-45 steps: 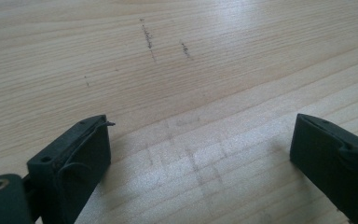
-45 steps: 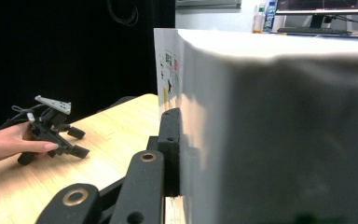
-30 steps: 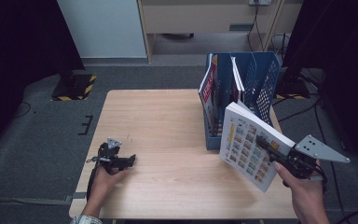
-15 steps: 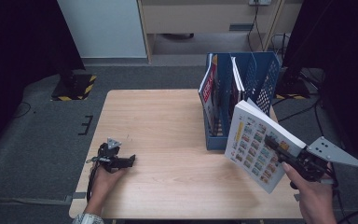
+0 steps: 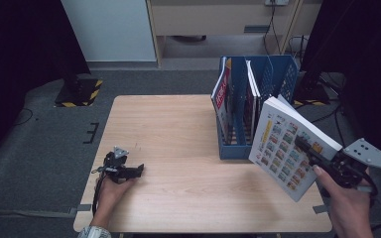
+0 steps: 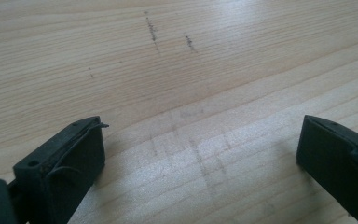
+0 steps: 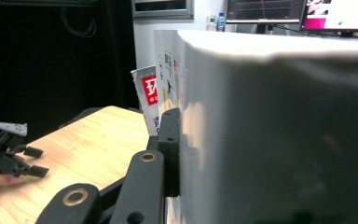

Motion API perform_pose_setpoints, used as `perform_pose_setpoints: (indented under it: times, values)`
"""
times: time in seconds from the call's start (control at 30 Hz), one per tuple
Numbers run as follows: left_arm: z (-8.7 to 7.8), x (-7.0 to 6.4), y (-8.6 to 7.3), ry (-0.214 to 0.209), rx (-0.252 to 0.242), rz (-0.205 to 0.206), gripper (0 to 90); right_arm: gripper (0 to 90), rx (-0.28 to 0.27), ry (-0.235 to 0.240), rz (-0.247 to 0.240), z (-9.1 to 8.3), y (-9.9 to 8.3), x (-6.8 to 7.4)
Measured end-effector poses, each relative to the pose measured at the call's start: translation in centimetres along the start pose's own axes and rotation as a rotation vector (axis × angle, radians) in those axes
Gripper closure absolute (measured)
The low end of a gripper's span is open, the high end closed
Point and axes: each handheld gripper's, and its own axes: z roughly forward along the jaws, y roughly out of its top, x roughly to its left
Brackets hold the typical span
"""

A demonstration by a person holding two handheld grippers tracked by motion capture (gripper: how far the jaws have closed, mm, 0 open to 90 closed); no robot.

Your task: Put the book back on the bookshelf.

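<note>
A thick white book [image 5: 290, 147] with a cover of small coloured pictures hangs tilted over the table's right edge, just right of a blue file rack [image 5: 256, 111]. My right gripper [image 5: 311, 150] is shut on it; in the right gripper view one black finger [image 7: 170, 140] presses against the book [image 7: 279, 130], whose pale page edge faces the camera. The rack holds a red-and-white magazine [image 5: 222, 96] and a thin white booklet [image 5: 251, 84]. My left gripper [image 5: 135, 170] rests on the wooden table [image 5: 168, 129] at its front left, open, with bare wood between its jaws.
The left gripper [image 7: 11, 156] lies low at the left in the right gripper view. Grey floor surrounds the table, with a black-and-yellow striped base [image 5: 77, 92] at the back left and a cabinet [image 5: 218, 20] behind. Dark curtains stand at both sides.
My right gripper has carried the book to the right and slightly toward the person, away from the rack. The left gripper has stayed in place.
</note>
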Motion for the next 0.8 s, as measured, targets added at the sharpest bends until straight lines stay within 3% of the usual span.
perform_pose_setpoints:
  times: [0.43,0.67,0.8]
  values:
    - [0.0,0.0,0.0,0.001,0.001,-0.001,0.1,74.0,-0.011,-0.085,0.002,0.2,3.0,-0.9]
    - [0.0,0.0,0.0,0.004,0.000,-0.003,0.1,74.0,-0.002,-0.186,-0.022,2.0,4.4,-1.4]
    - [0.0,-0.1,0.0,0.004,-0.004,-0.007,0.1,74.0,0.011,-0.237,-0.045,3.8,5.2,-2.4]
